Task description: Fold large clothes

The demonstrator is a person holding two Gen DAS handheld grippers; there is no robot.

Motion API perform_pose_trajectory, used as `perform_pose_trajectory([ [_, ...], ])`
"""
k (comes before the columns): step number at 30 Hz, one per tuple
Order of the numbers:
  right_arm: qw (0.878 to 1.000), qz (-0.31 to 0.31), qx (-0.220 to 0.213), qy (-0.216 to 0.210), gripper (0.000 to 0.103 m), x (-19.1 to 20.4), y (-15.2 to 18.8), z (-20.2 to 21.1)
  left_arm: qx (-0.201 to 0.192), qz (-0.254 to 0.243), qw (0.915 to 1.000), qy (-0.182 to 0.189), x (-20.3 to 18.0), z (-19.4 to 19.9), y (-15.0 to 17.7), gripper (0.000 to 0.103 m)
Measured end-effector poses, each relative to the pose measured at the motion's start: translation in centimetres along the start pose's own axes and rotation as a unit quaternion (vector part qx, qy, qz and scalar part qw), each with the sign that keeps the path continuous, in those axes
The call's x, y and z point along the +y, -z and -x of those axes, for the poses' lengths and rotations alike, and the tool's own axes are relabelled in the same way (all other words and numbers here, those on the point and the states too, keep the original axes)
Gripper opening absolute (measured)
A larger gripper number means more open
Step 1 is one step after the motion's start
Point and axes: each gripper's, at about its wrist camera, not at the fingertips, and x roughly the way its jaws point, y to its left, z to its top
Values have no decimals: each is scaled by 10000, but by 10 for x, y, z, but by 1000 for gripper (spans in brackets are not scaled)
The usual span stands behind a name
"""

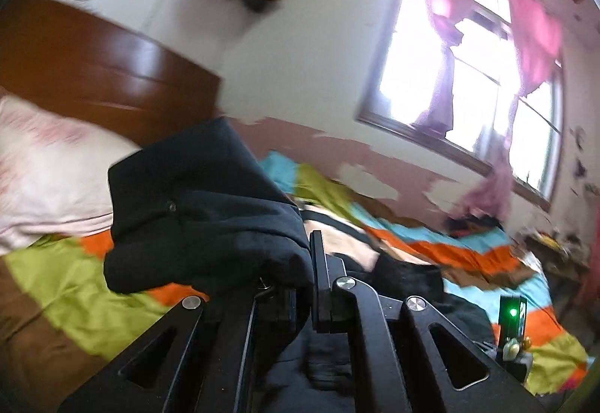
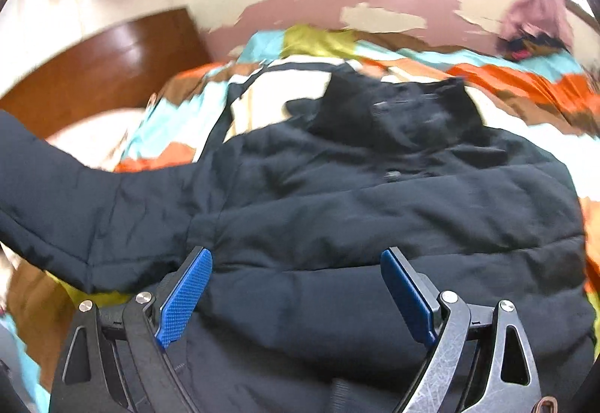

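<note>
My left gripper [image 1: 304,285] is clamped down on a thick wad of the black padded jacket [image 2: 375,210], its fingers pressed together with the dark quilted cloth bulging up and to the left of them; what I hold looks like the sleeve end [image 1: 195,218], raised off the bed [image 1: 56,285] and lifted clear of the striped bedspread [image 1: 442,244]. My right gripper [image 2: 296,285] stands wide apart with nothing between its blue pads [image 2: 183,300], hovering low over the lower body of the jacket, whether touching the fabric or just above it I cannot tell. From that gripper the jacket runs straight away from me: hem nearest, collar [image 2: 397,109] farthest, toward the peeling wall [image 2: 393,0], so its long axis lies along my line of sight. The sleeve branches off to the left of that axis, stretching out and up past the left edge of the right wrist view. As I judge it, the coming move turns on this: the sleeve lies leftward of the body, so my left gripper, already holding it, must carry it rightward across the chest, while the right one, nearer the torso, is placed to steady it. A pink pillow [image 1: 45,165] and wooden headboard [image 1: 112,75] sit beyond the sleeve.
</note>
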Motion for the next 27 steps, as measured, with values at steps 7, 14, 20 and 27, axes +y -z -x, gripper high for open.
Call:
perform_pose_trajectory([
  [7,9988,-321,-200,297,91,-75,2,38,392,-957,9941,328,-96,-44,11,3],
  [14,9967,-497,-387,520,91,-157,27,81,1147,-1870,9718,867,-201,-88,77,3],
  [20,9930,-911,-530,524,91,-210,52,100,1951,-2555,9413,1026,-262,-123,153,3],
  [27,9863,-1529,-617,-4,92,-242,77,99,2615,-2799,9172,1095,-260,-135,201,3],
])
